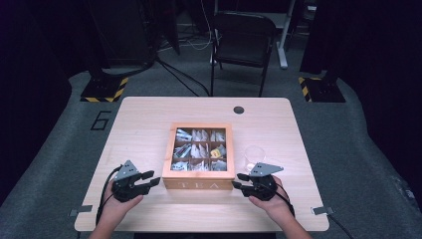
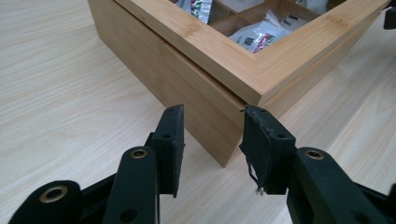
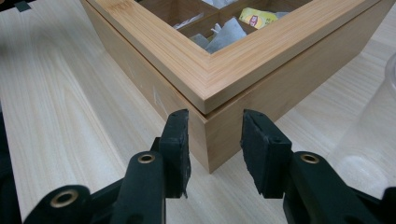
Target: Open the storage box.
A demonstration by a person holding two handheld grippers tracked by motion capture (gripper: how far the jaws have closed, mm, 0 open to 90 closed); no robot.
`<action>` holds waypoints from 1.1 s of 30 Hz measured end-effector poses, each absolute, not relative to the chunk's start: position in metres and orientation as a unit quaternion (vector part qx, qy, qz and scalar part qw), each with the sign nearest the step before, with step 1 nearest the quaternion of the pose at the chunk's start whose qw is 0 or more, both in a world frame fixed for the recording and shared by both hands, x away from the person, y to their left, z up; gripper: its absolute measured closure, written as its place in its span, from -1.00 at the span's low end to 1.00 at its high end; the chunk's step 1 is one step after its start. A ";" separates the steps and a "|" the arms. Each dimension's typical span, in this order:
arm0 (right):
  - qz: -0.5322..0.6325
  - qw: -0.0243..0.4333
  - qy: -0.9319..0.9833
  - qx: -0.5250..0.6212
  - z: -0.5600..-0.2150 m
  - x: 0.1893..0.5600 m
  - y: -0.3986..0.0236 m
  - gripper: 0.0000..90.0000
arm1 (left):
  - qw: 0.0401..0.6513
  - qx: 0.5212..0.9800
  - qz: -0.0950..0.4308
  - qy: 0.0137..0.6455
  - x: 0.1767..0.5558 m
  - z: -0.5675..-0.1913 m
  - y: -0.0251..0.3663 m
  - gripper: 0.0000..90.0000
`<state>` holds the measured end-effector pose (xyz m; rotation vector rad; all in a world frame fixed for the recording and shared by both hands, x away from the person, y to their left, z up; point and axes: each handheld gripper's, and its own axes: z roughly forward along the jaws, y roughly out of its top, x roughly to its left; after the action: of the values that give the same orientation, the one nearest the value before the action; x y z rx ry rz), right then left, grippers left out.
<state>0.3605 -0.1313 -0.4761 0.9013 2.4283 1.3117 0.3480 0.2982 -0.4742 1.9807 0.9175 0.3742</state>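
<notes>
While the wooden tea box (image 1: 199,183) is sitting mid-table (image 1: 149,209), the left tool (image 2: 212,140) and right tool (image 3: 215,142) are each straddling a near corner, jaws parted, holding nothing.

Wooden tea box (image 3: 243,70) corner between parted right gripper (image 3: 215,154) pads.

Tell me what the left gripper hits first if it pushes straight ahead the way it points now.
Most likely the near corner of the wooden tea box: the left gripper aims its open jaws straight at that corner, with nothing between them, though the gap is hard to judge.
</notes>
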 end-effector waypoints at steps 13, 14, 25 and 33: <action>0.451 0.114 0.831 0.305 -0.476 0.362 -0.127 0.42 | 0.451 0.807 0.146 0.352 0.345 -0.472 0.295 0.40; 0.452 0.112 0.830 0.306 -0.475 0.362 -0.126 0.43 | 0.451 0.808 0.148 0.349 0.346 -0.472 0.295 0.41; 0.451 0.118 0.830 0.305 -0.475 0.364 -0.124 0.43 | 0.447 0.814 0.149 0.341 0.347 -0.475 0.285 0.40; 0.451 0.120 0.829 0.308 -0.477 0.365 -0.124 0.39 | 0.444 0.813 0.151 0.345 0.349 -0.478 0.281 0.37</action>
<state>0.3651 -0.1240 -0.4768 0.8985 2.4225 1.3180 0.3493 0.2807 -0.4783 2.0152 0.8549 0.3738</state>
